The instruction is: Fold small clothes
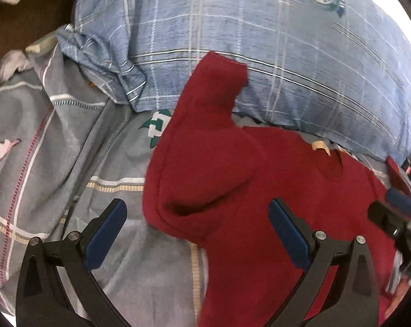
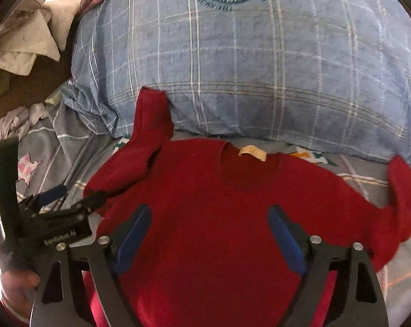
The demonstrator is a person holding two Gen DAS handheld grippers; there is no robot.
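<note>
A dark red sweater (image 2: 211,190) lies flat, front up, on the grey patterned bedspread (image 2: 55,152), its collar with a tan label (image 2: 251,152) towards the pillow. One sleeve (image 1: 213,87) runs up onto the pillow; the other sleeve (image 2: 401,196) curls at the right. My left gripper (image 1: 197,204) hovers open over the sweater's left shoulder and armpit edge, with nothing pinched. Over the chest my right gripper (image 2: 209,209) also stands open and empty. Each wrist view catches the other tool at its edge: the right gripper (image 1: 390,207), and the left gripper (image 2: 74,196) with a hand (image 2: 15,280) holding it.
A big blue plaid pillow (image 2: 260,68) with a round teal emblem fills the back, right behind the sweater's collar. Crumpled white cloth (image 2: 28,41) lies at the far left beyond the bed, over dark brown floor. A bunched grey cloth (image 2: 12,122) sits at the bed's left edge.
</note>
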